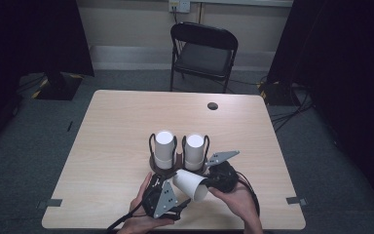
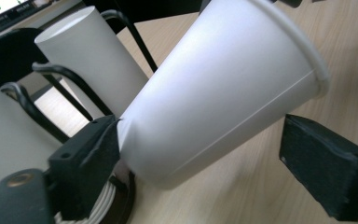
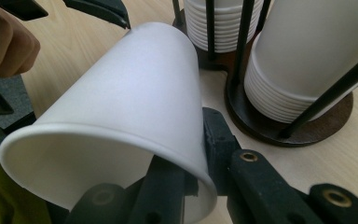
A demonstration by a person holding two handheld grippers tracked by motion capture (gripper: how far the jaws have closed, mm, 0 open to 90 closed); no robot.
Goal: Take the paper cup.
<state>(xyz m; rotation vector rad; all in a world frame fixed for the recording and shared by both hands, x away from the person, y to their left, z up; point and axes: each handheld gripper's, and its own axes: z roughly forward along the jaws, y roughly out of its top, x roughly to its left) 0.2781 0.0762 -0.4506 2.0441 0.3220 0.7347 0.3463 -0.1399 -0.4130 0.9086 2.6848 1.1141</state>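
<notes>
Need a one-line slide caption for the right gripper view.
Right gripper pinches a white paper cup's rim beside two cup dispensers.

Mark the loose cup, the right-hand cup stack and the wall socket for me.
Loose cup (image 1: 190,183): high view, on its side wall.
Right-hand cup stack (image 1: 194,151): high view, on the stack's side.
Wall socket (image 1: 179,5): high view, on its faceplate.

Low in the frame, just left of centre, the left hand-held gripper (image 1: 168,192) sits in the person's left hand (image 1: 143,219), jaws spread wide and aimed to the upper right. Just right of centre, the right hand-held gripper (image 1: 209,183), held by the right hand (image 1: 236,202), points left, jaws pinched on a white cup's (image 1: 191,185) rim.
</notes>
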